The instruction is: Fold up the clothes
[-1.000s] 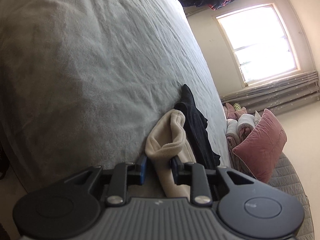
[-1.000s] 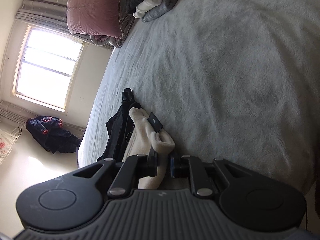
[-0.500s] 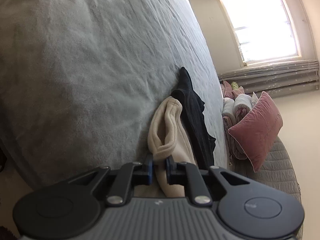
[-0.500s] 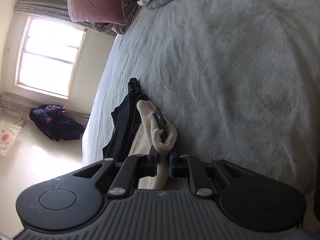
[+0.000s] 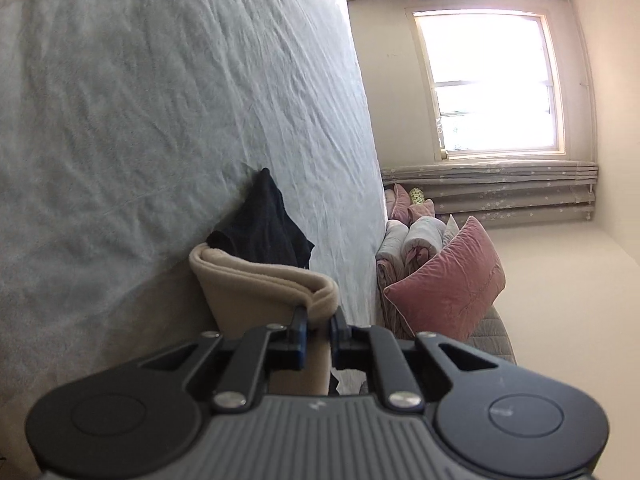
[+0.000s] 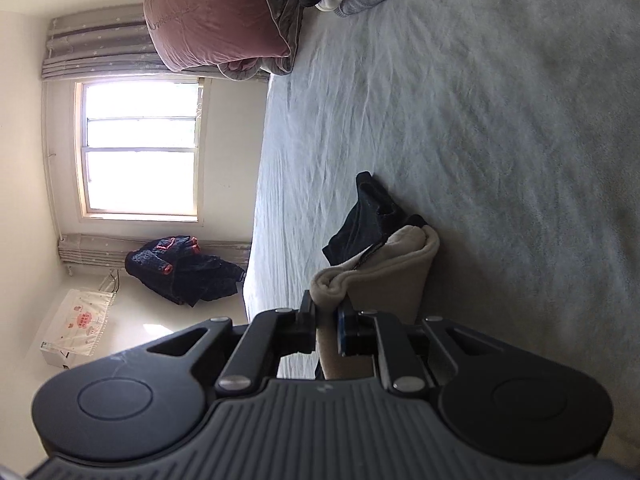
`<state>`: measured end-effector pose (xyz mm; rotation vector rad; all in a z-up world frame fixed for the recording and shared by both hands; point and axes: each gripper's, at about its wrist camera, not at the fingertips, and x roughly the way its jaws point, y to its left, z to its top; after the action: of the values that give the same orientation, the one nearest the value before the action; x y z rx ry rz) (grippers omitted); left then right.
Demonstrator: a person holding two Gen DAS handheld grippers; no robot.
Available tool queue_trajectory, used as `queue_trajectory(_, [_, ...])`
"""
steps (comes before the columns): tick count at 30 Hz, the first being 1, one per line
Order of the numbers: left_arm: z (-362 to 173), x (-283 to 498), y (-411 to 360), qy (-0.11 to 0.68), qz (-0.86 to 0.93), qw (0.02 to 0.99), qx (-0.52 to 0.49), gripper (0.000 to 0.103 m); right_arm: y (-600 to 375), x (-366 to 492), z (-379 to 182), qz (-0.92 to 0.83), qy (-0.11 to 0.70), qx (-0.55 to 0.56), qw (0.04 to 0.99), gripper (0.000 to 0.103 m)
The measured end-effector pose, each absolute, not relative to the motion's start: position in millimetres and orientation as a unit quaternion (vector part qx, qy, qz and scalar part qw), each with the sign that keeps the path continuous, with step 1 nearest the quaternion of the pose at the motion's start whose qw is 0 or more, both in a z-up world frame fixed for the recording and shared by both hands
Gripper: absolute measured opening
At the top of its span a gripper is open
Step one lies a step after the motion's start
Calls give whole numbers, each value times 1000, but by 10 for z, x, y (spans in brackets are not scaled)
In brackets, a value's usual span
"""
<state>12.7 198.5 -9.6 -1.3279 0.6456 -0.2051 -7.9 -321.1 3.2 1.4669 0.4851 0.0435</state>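
I hold two hand-held grippers, one in each hand. My left hand-held gripper (image 5: 318,330) is clamped on the thick rolled edge of one beige fleece garment (image 5: 256,292), low in the middle of the left wrist frame. My right hand-held gripper (image 6: 326,322) is clamped on another part of this same garment (image 6: 384,276), low in the middle of the right wrist frame. The fleece is stretched between the two, just over the grey bed (image 5: 160,120).

Just behind the fleece, one black garment (image 5: 268,224) lies crumpled on the bed cover and touches the beige one.

Farther away, at the right of the left wrist frame, I count one pink cushion (image 5: 452,280) leaning beside a pile of rolled bedding (image 5: 404,236). In the right wrist frame, one dark heap of clothes with red trim (image 6: 180,268) lies on the floor at lower left, and one white box (image 6: 76,328) stands near it. One bright window (image 5: 492,84) is on the far wall.
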Motion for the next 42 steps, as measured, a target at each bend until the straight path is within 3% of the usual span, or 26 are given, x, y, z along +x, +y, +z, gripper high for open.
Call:
queue_trajectory(7, [-30, 784, 1960, 286, -67, 743, -602, 10, -3250, 495, 116, 17, 212, 644, 735, 14])
queue_trajectory(18, [-438, 1756, 1788, 362, -31, 771, -523, 13, -3401, 1111, -217, 21, 276, 610, 743, 17])
queue_trajectory(19, [-459, 1813, 1795, 374, -35, 771, -514, 16, -3415, 1163, -249, 21, 283, 606, 743, 17])
queue_trajectory(22, [-391, 1924, 1855, 379, -96, 782, -485, 43, -3454, 1317, -345, 23, 301, 594, 745, 21])
queue_trajectory(25, [-261, 1913, 1920, 356, -130, 808, -452, 60, -3495, 1346, -298, 30, 298, 564, 770, 37])
queue_trajectory(26, [-230, 1911, 1930, 350, -137, 815, -440, 67, -3507, 1313, -235, 34, 288, 544, 787, 48])
queue_trajectory(27, [-200, 1920, 1929, 348, -143, 823, -425, 69, -3514, 1278, -187, 35, 280, 525, 803, 56])
queue_trajectory(28, [-174, 1934, 1916, 351, -146, 831, -407, 70, -3512, 1246, -155, 39, 273, 505, 818, 57])
queue_trajectory(34, [-110, 1917, 1809, 340, -135, 893, -262, 70, -3345, 1141, -135, 65, 264, 362, 892, 57])
queue_trajectory(38, [-190, 1938, 1788, 324, -150, 905, -232, 68, -3083, 1183, -117, 81, 255, 225, 937, 57])
queue_trajectory(40, [-229, 1952, 1772, 316, -159, 908, -223, 57, -2961, 1237, -181, 96, 255, 177, 946, 57])
queue_trajectory(42, [-239, 1968, 1727, 313, -169, 907, -224, 30, -2850, 1279, -243, 106, 253, 136, 952, 57])
